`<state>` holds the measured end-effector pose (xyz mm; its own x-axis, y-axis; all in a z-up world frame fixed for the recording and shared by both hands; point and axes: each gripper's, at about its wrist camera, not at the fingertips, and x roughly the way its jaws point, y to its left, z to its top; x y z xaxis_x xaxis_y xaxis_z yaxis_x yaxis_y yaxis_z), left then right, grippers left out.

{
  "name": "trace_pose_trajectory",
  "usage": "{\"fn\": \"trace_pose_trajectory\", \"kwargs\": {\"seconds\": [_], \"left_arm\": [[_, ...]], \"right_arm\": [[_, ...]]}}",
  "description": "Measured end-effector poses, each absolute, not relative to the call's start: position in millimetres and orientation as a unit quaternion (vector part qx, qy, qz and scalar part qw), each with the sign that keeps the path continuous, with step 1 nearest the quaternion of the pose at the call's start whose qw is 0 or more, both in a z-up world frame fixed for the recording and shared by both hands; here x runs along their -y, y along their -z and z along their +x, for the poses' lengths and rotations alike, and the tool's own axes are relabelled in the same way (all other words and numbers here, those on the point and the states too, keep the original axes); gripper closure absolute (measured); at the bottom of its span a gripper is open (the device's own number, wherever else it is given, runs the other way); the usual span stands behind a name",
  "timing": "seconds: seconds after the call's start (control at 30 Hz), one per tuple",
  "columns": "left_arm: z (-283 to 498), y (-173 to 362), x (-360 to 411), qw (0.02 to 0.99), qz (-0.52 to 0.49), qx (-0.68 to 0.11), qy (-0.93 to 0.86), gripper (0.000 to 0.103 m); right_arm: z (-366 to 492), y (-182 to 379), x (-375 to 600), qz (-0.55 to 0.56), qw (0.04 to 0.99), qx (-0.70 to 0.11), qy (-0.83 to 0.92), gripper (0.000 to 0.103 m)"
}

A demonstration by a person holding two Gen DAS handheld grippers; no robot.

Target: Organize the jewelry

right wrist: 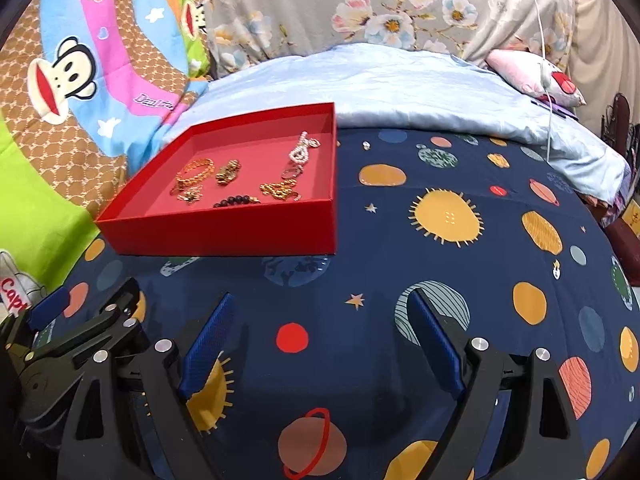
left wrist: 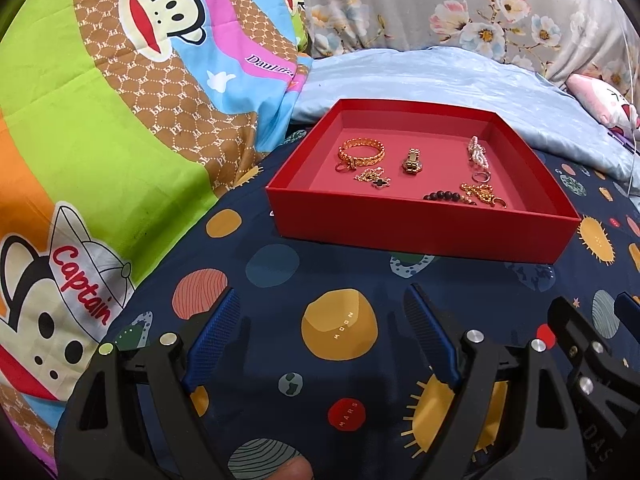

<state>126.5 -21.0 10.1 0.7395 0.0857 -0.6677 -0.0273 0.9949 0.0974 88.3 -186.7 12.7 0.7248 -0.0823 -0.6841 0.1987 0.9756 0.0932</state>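
Note:
A red tray (left wrist: 416, 232) (right wrist: 224, 236) sits on the planet-print bedsheet and holds jewelry: a gold chain bracelet (left wrist: 362, 152) (right wrist: 196, 170), a small gold watch (left wrist: 412, 161) (right wrist: 228, 172), a pearl piece (left wrist: 479, 153) (right wrist: 301, 151), dark beads (left wrist: 446, 197) (right wrist: 236, 201) and gold chains (left wrist: 480, 194) (right wrist: 280, 190). A tiny silver piece (right wrist: 366, 145) lies on the sheet right of the tray. My left gripper (left wrist: 322, 304) is open and empty in front of the tray. My right gripper (right wrist: 320, 308) is open and empty, beside the left one.
A cartoon monkey quilt (left wrist: 100, 120) lies to the left. A pale blue blanket (right wrist: 400, 88) and floral pillow (right wrist: 360, 4) lie behind the tray. A pink plush (right wrist: 536, 76) and a white cable (right wrist: 548, 80) are at the far right. The planet sheet (right wrist: 440, 264) spreads right of the tray.

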Motion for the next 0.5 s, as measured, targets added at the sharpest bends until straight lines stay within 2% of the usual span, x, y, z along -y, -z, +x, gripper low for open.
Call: {"fn": "trace_pose_trajectory", "kwargs": {"seconds": [0.5], "left_arm": [[126.6,-10.0,18.4,0.932,0.032,-0.360,-0.027,0.021]], "right_arm": [[86.1,-15.6,183.9,0.065,0.928,-0.359,0.077,0.017]]}}
